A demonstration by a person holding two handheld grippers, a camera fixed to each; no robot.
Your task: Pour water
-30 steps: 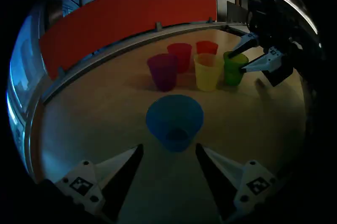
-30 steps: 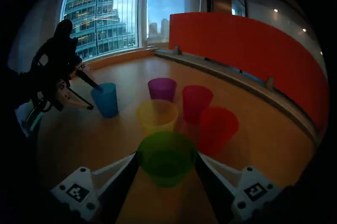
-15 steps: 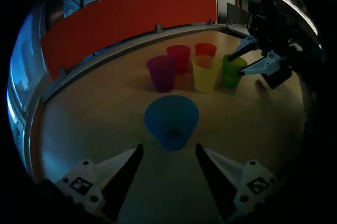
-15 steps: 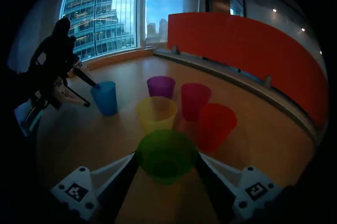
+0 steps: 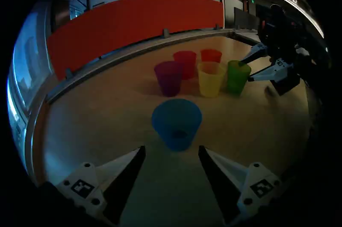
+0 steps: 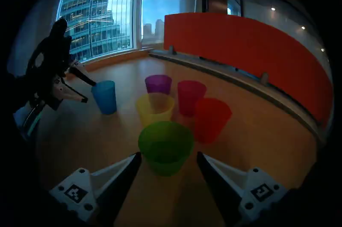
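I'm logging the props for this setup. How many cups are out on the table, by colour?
blue cup: 1
purple cup: 1
crimson cup: 1
red cup: 1
yellow cup: 1
green cup: 1
Total: 6 cups

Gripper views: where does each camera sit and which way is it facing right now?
Left gripper view: rides the left gripper, faces the blue cup just beyond its open jaws; right gripper at far right.
Right gripper view: rides the right gripper, faces the green cup just beyond its open jaws; left gripper at far left.
Shared: both cups, both grippers.
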